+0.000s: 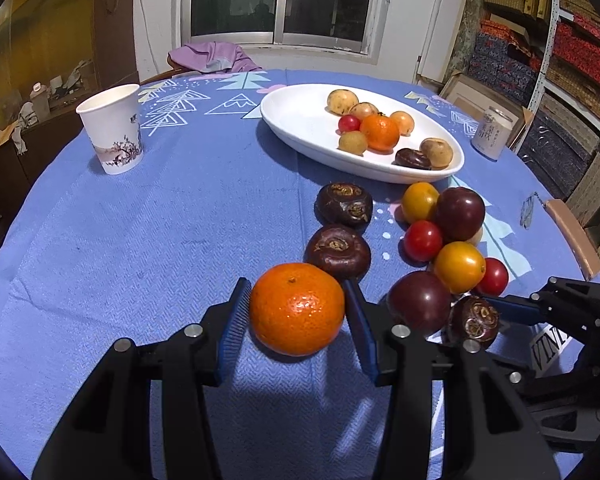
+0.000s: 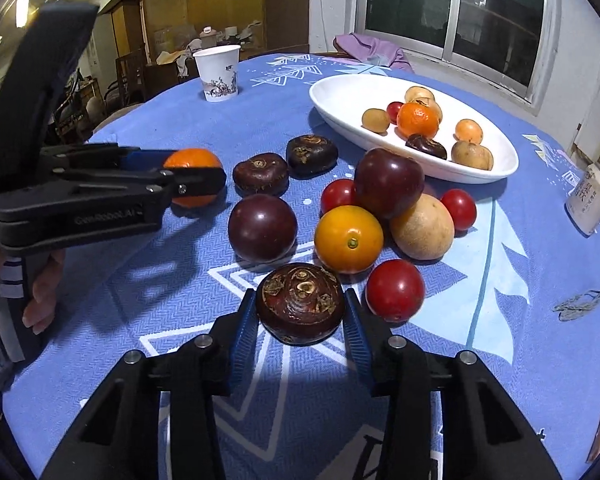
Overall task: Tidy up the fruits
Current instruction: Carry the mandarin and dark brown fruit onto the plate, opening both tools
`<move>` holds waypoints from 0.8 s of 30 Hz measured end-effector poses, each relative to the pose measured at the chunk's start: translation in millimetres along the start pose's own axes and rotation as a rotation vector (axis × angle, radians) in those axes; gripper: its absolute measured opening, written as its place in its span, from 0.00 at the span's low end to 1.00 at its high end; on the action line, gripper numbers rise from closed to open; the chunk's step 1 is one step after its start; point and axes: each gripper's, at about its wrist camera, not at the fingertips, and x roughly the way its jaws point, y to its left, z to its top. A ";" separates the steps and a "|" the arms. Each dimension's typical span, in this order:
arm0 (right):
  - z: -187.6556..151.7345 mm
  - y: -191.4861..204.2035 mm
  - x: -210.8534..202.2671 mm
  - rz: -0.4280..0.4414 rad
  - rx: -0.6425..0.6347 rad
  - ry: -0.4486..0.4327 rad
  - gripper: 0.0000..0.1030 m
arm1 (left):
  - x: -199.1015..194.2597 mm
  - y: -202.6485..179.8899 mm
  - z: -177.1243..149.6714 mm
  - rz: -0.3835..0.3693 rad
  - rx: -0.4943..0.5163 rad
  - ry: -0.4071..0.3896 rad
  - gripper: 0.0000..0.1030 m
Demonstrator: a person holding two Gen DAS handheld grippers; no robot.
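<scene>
Fruits lie loose on the tabletop [image 1: 120, 240]: left hand-held gripper [image 1: 296, 320] clasps the mandarin [image 1: 296, 308], right hand-held gripper [image 2: 300, 320] clamps a water chestnut [image 2: 300, 304]; lift both straight, then lower gently into the white dish [image 1: 300, 120].

We see a round table under a blue tablecloth [image 1: 140, 240] printed with pale trees. Behind its far edge, a sliding window [image 1: 280, 0] shows darkness outside, set in a white wall. A purple cloth [image 1: 212, 58] drapes a chair there. Stacked patterned boxes [image 1: 572, 80] fill metal shelving past the right edge; a wooden cabinet [image 1: 40, 40] stands past the left.
</scene>
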 end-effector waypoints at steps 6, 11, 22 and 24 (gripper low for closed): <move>7.3 -23.3 -41.8 0.008 0.083 -0.136 0.43 | -17.7 6.1 15.4 -0.018 -0.037 -0.061 0.46; 37.1 -70.0 -78.1 -0.014 0.197 -0.227 0.43 | -22.8 -0.5 60.3 0.003 -0.006 -0.099 0.46; 131.6 -151.8 -39.0 -0.032 0.363 -0.247 0.43 | 33.2 -14.0 154.9 -0.015 -0.047 -0.126 0.46; 140.4 -160.4 -13.7 -0.034 0.380 -0.206 0.43 | 53.6 -14.4 163.0 -0.019 -0.053 -0.104 0.46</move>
